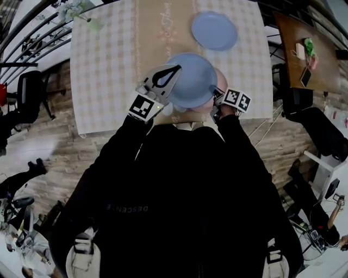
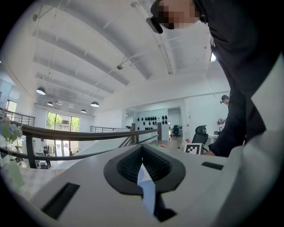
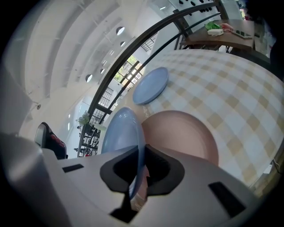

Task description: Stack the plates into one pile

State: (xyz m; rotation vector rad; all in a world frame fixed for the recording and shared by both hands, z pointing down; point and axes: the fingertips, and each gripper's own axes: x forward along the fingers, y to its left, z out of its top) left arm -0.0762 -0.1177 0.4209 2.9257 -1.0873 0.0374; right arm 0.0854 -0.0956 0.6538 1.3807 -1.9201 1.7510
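Observation:
A blue plate (image 1: 191, 81) hangs tilted over a pink plate (image 1: 220, 81) near the table's front edge. My left gripper (image 1: 166, 76) is shut on the blue plate's left rim; in the left gripper view only a thin blue sliver of the rim (image 2: 146, 188) shows between the jaws of that gripper (image 2: 144, 173). My right gripper (image 1: 216, 98) is shut on the right rim. In the right gripper view the blue plate (image 3: 120, 131) stands edge-on in the gripper (image 3: 140, 170), with the pink plate (image 3: 182, 133) flat on the cloth beside it. A second blue plate (image 1: 213, 31) (image 3: 151, 85) lies farther back.
The table (image 1: 109, 65) has a checked cloth and a beige runner down the middle. A vase of flowers (image 1: 81, 11) stands at its far left corner. A wooden side table (image 1: 304, 49) with small items is at the right, an office chair (image 1: 30, 92) at the left.

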